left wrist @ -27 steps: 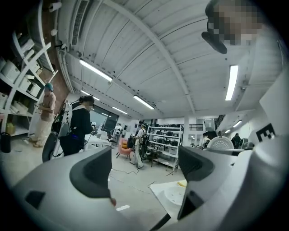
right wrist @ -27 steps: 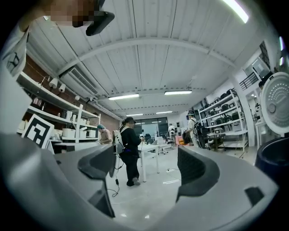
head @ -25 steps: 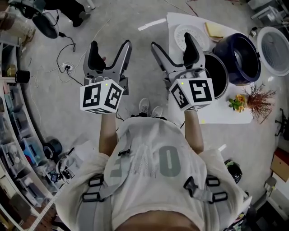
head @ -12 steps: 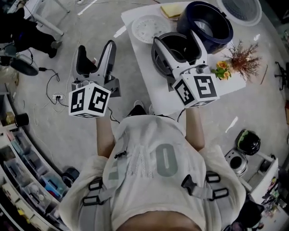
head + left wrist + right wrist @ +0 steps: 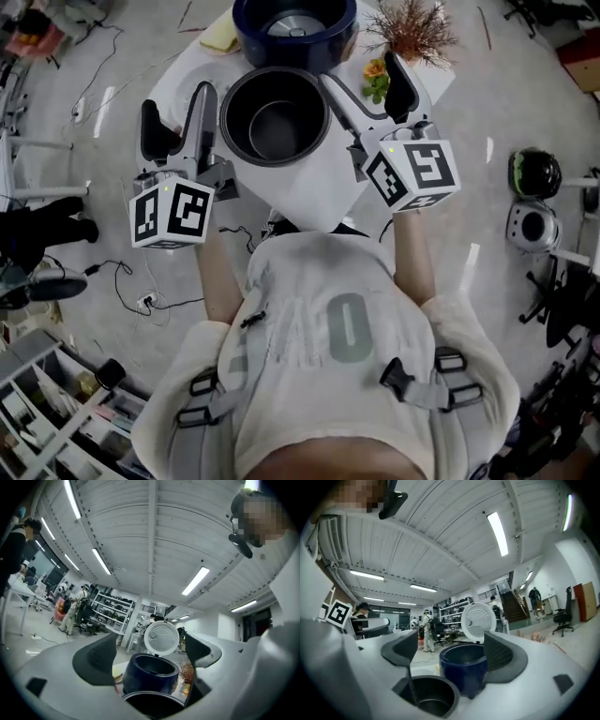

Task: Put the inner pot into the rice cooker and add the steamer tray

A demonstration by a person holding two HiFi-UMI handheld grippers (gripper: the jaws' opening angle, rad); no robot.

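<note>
We hold both tongs out over the near edge of the white tabletop (image 5: 314,183). The left tongs (image 5: 176,117) have their jaws wide apart and hold nothing. The right tongs (image 5: 364,82) are just as wide apart and just as empty.

The black inner pot (image 5: 275,114) stands upright on the tabletop between the two tongs, mouth up and bare inside. In the head view the inner jaw of each pair lies close to the pot's rim. We cannot tell whether either one touches it.

Just behind the pot stands the dark blue rice cooker (image 5: 295,23). Its white lid (image 5: 478,617) is swung up and open. Both gripper views look between their jaws at the cooker, with the pot's rim low in front of it.

A bunch of dry twigs (image 5: 412,26) with small orange flowers (image 5: 375,70) sits to the right of the cooker. A yellow piece (image 5: 220,37) lies to its left.
</note>
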